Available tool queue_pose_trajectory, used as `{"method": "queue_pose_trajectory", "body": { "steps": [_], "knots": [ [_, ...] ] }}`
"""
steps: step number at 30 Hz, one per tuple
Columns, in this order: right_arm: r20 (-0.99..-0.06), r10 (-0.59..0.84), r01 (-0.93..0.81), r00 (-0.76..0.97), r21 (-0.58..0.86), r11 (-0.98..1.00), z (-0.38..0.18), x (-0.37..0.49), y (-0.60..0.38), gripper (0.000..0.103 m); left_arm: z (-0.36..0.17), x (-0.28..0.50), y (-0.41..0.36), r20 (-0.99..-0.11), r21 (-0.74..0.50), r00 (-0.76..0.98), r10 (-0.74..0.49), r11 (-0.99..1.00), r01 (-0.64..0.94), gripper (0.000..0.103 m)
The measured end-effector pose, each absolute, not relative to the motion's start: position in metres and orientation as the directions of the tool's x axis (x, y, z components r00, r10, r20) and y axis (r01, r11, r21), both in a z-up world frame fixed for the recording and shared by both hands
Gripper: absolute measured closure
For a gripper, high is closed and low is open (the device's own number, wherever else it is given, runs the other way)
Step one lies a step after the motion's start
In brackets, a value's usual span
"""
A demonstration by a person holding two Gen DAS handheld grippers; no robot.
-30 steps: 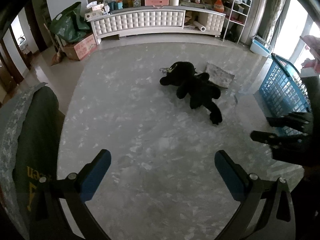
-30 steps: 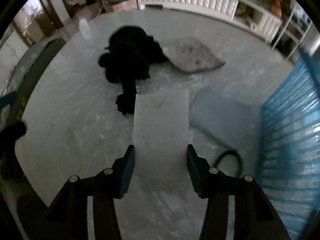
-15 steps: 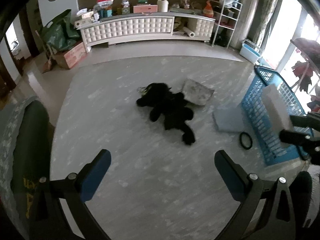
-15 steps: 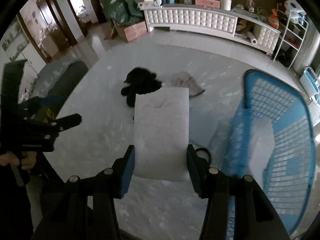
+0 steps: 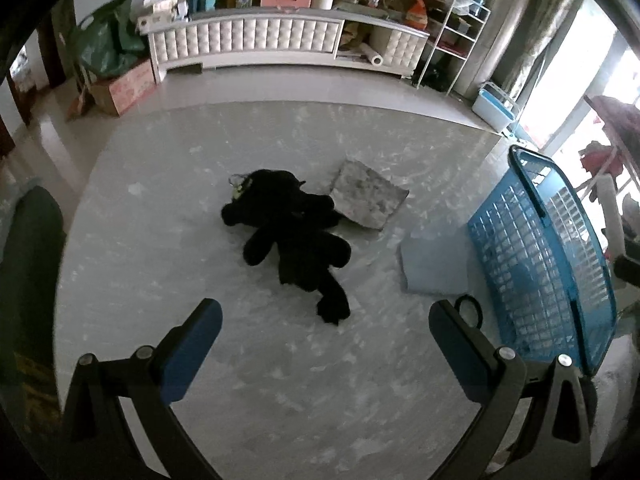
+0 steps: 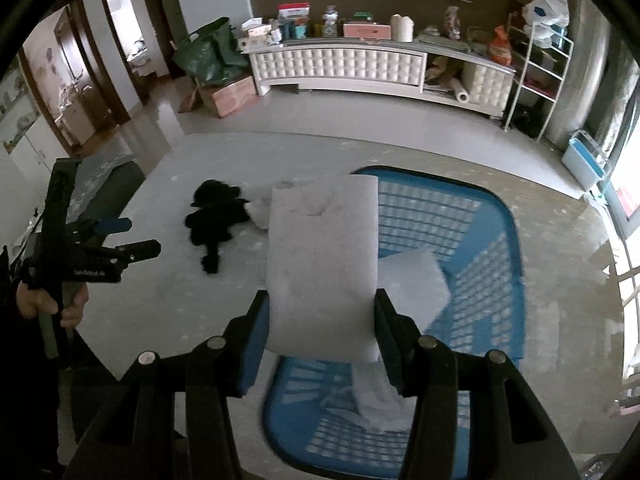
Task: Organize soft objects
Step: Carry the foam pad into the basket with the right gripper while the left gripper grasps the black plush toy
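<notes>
Pale marbled carpet (image 5: 168, 208) covers the middle of your living room, and the blue laundry basket (image 6: 508, 216) standing on it serves as the landmark for everything else. Your right gripper (image 6: 322, 320) hangs directly above that basket, both pads pressed against the sides of a white foam cushion (image 6: 322, 252) that stands upright between them, clear of the basket floor. Inside the basket, just below and beside the held one, another white cushion (image 6: 416, 280) already lies, with crumpled white fabric (image 6: 380, 400) nearer you on the basket bottom. Left of the basket, out on the carpet, sprawls the black plush toy (image 5: 296, 236), touching a grey patterned cushion (image 5: 366, 196) on its far side. Just beside the basket's left wall lies a flat pale-blue pad (image 5: 434, 264), and a small black ring (image 5: 470, 310) sits at that pad's near corner. Your left gripper (image 5: 326, 350) hovers left of the basket with its jaws spread wide and nothing between them, pointing down at the carpet short of the plush toy's leg
</notes>
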State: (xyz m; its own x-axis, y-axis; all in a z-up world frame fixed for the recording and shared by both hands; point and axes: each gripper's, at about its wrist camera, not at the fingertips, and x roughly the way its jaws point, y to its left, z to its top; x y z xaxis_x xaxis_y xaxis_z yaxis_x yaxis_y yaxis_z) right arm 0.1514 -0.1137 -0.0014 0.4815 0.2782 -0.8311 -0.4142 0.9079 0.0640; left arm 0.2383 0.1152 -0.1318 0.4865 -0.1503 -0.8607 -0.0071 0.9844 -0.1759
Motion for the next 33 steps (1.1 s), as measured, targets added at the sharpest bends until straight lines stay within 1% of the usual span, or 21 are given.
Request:
{"method": "queue_pose_trajectory", "body": {
  "steps": [7,11,17,21,25,30,31,32,33],
  "knots": [
    [-0.833,0.274,-0.395,0.481,0.073,0.916,-0.005,0.153,-0.133,0.055,-0.150,0.267,0.119,-0.881,-0.181,0.454,-0.134,0.982,-0.060,0.000],
    [-0.838,0.273,-0.380,0.473,0.086,0.921,-0.009,0.157,-0.142,0.055,-0.161,0.285,0.120,-0.895,-0.130,0.441,-0.074,0.987,-0.099,0.000],
    [-0.847,0.263,-0.361,0.461,0.092,0.928,-0.012,0.162,-0.153,0.055,-0.175,0.309,0.119,-0.901,-0.130,0.428,-0.067,0.985,-0.118,0.000],
    [-0.852,0.262,-0.353,0.454,0.098,0.931,-0.014,0.162,-0.160,0.054,-0.186,0.325,0.117,-0.916,-0.087,0.401,-0.026,0.987,-0.133,0.000],
    [-0.859,0.251,-0.344,0.446,0.094,0.934,-0.017,0.163,-0.167,0.054,-0.201,0.335,0.120,-0.926,-0.119,0.375,-0.050,0.980,-0.162,0.000],
    [-0.864,0.241,-0.325,0.442,0.096,0.941,-0.020,0.169,-0.176,0.054,-0.213,0.341,0.124,-0.934,-0.089,0.357,-0.017,0.978,-0.187,0.000],
    [-0.866,0.241,-0.323,0.439,0.098,0.941,-0.021,0.170,-0.176,0.054,-0.215,0.342,0.124,-0.936,-0.080,0.353,-0.009,0.979,-0.187,0.002],
    [-0.869,0.239,-0.321,0.434,0.099,0.942,-0.023,0.172,-0.178,0.054,-0.218,0.343,0.125,-0.939,-0.067,0.345,0.002,0.980,-0.186,0.007],
    [-0.872,0.236,-0.317,0.428,0.100,0.943,-0.025,0.174,-0.179,0.054,-0.223,0.344,0.126,-0.942,-0.071,0.335,-0.004,0.980,-0.188,0.010]
  ]
}}
